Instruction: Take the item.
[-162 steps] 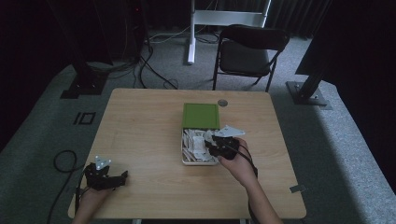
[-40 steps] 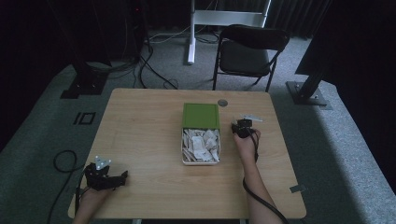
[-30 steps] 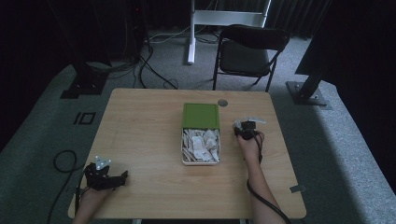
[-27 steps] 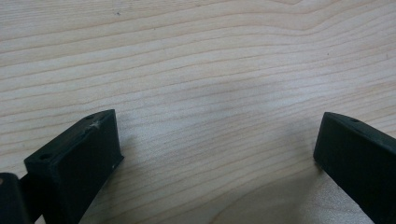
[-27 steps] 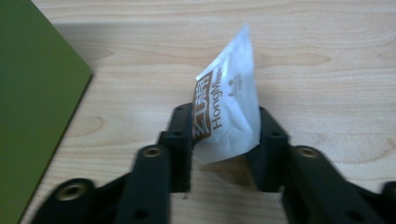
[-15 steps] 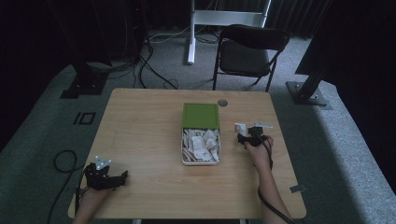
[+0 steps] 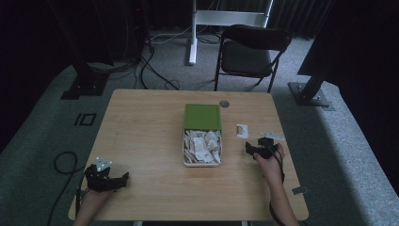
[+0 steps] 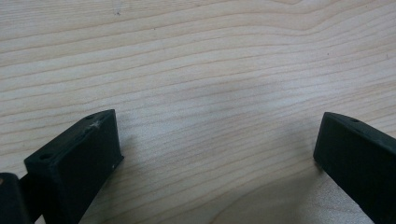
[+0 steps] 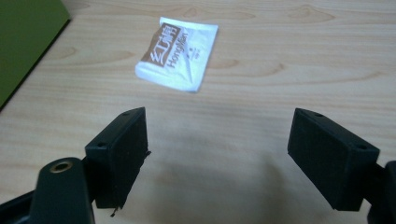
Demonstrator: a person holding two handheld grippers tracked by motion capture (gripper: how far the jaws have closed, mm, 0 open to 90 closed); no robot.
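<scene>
A white sachet [image 9: 178, 52] with brown print lies flat on the wooden table [image 7: 141, 127], just right of the box; from above the sachet [image 7: 242, 130] is a small white patch. My right gripper [image 9: 217, 140] stands open a short way back from it, nothing between its jaws. In the high view the right gripper [image 7: 256, 149] rests near the table's right edge. An open box [image 7: 202, 147] with a green lid [image 7: 202, 116] holds several white sachets at the table's middle. My left gripper [image 8: 217, 149] is open over bare wood; the left gripper [image 7: 109, 179] sits at the front left corner.
A small round grey disc [image 7: 224, 103] lies near the far edge. A black folding chair [image 7: 249, 52] stands behind the table, with stand bases and cables on the grey floor around it.
My right gripper left the box, carried a sachet to the right, set it on the table and drew back toward the front right. The left gripper has stayed put.
</scene>
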